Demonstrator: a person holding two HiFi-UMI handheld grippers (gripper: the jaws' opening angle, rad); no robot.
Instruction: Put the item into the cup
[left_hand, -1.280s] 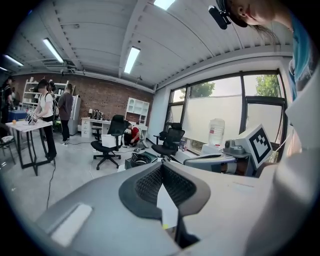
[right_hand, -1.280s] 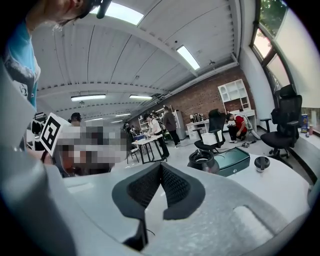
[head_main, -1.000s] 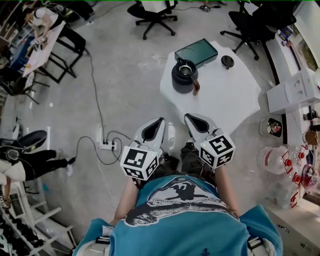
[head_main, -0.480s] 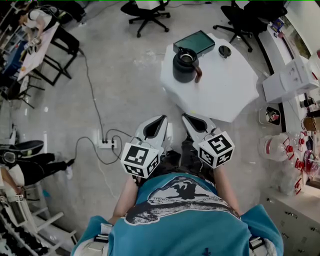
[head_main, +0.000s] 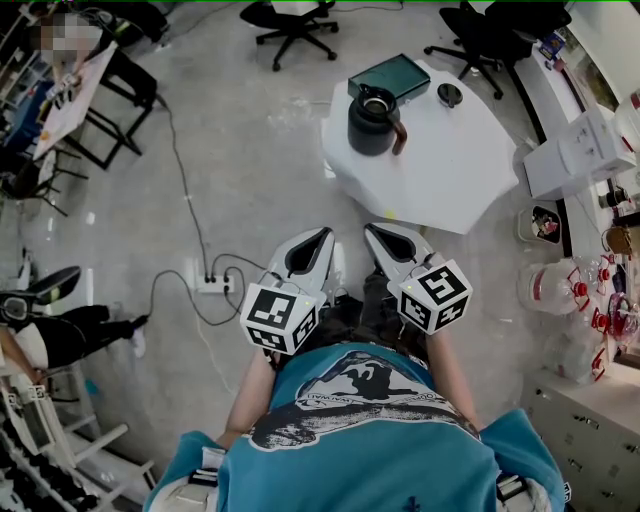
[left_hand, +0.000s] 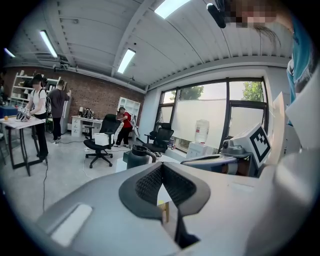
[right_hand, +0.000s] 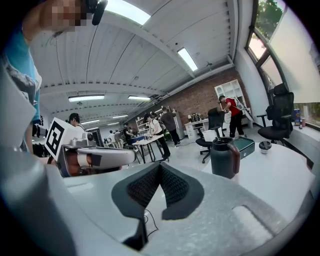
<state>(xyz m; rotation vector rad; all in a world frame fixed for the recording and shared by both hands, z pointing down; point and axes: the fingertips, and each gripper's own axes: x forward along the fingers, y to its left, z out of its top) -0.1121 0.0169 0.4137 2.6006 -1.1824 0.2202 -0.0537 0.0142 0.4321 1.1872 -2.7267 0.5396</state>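
A white table (head_main: 455, 185) stands ahead of me. On it are a dark jug with a brown handle (head_main: 372, 122), a flat green box (head_main: 397, 77) and a small dark round cup-like thing (head_main: 450, 95). My left gripper (head_main: 325, 236) and right gripper (head_main: 372, 232) are held side by side close to my body, short of the table's near edge. Both are shut with nothing between the jaws. The right gripper view shows its closed pads (right_hand: 160, 166) with the jug (right_hand: 224, 157) beyond. The left gripper view looks over its closed pads (left_hand: 161, 167) toward the jug (left_hand: 136, 155).
A power strip with cables (head_main: 212, 288) lies on the floor to the left. Office chairs (head_main: 290, 22) stand behind the table. Shelves and bottles (head_main: 580, 320) line the right side. People work at a table (head_main: 75, 85) far left.
The table and jug have slid slightly up in the head view. Both grippers keep their place near my body and stay shut.
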